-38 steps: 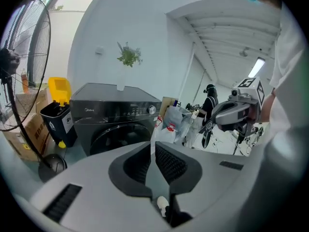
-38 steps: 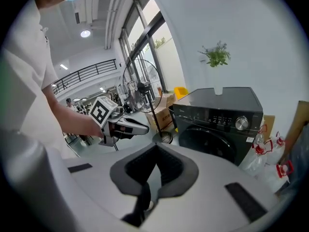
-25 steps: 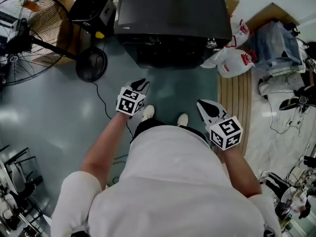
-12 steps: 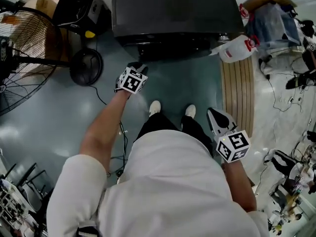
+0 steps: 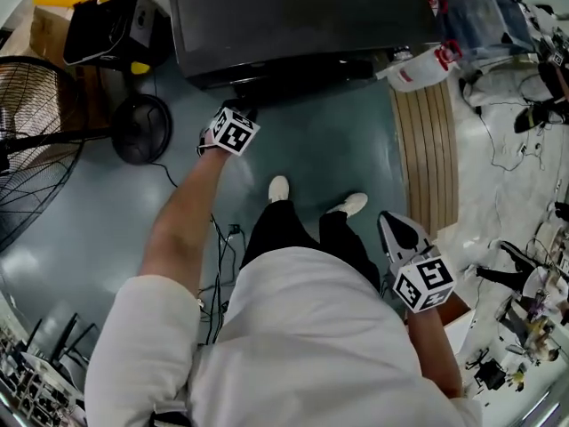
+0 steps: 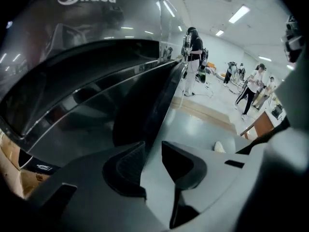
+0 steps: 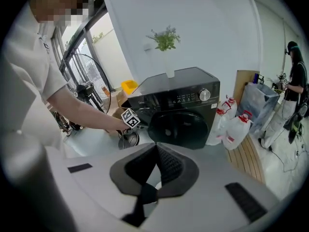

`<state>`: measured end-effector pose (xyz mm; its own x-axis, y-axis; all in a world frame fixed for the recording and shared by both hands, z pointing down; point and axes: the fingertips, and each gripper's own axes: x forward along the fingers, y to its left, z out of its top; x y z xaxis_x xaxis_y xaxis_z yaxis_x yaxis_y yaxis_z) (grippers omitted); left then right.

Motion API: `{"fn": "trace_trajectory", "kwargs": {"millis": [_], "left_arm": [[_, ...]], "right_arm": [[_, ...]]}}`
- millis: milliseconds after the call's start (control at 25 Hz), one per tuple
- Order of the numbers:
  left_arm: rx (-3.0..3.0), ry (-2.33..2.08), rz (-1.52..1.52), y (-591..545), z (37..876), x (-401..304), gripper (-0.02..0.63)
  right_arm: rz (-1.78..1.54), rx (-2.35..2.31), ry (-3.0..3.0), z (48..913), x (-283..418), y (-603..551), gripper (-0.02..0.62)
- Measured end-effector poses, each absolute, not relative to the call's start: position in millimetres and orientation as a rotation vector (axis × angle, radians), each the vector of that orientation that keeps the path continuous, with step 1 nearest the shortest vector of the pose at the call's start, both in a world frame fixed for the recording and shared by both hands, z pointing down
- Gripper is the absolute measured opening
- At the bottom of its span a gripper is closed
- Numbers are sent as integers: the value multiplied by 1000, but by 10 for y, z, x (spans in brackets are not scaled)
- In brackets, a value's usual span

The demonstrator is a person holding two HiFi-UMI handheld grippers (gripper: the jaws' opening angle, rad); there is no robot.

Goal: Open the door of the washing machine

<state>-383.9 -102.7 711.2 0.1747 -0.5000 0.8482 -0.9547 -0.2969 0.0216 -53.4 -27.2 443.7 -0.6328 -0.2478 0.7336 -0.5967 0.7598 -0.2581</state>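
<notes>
Black front-load washing machine (image 5: 293, 16) stands far centre; its round dark glass door (image 7: 177, 128) looks closed. L gripper (image 5: 242, 110) is just beside door's left edge, fingers a narrow gap apart w/ nothing between. R gripper (image 5: 396, 231) hangs near right, well apart from machine, fingers pressed together, empty.

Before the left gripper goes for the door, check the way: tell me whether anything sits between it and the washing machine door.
Nothing visible does. The left gripper is close up against the dark door, its fingers apart, with only the door's edge and bare floor ahead of them.
</notes>
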Motion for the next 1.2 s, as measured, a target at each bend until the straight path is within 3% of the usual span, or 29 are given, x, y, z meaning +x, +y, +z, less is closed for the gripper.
{"fn": "trace_trajectory", "kwargs": {"millis": [1200], "left_arm": [[1848, -1304, 1144, -867, 7426, -3527, 89]], "right_arm": [[708, 659, -2223, 4661, -191, -30, 9]]}}
